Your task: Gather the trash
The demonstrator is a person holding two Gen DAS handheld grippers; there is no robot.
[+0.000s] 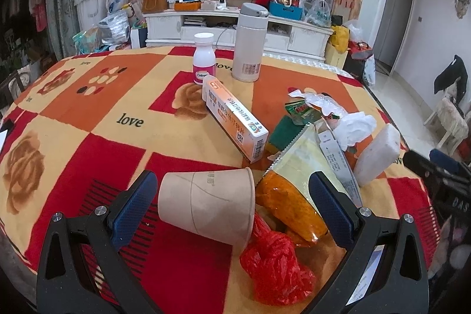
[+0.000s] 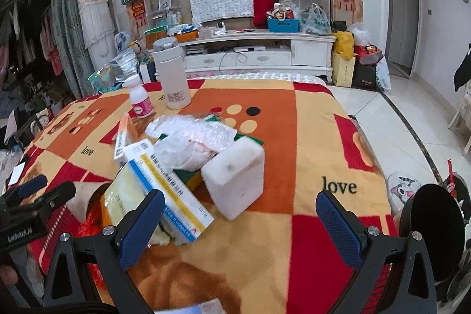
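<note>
Reaching in low over the blanket-covered table, the left gripper has its jaws spread wide and holds nothing. Between them lies a paper cup on its side, its base close to the left-hand finger; a crumpled red plastic bag and a yellow-orange snack wrapper sit toward the right-hand finger. Beyond the jaws lies an orange medicine box.

From the right wrist, the right gripper is wide open too and empty. Ahead of its left-hand finger lies a blue-and-yellow striped box; a white foam block stands just ahead of the gap, with crumpled clear plastic behind it.

I'd say collecting is only starting: the left jaws look set to close on the cup, which could crush if squeezed hard. Where the trash goes, I cannot tell.
</note>
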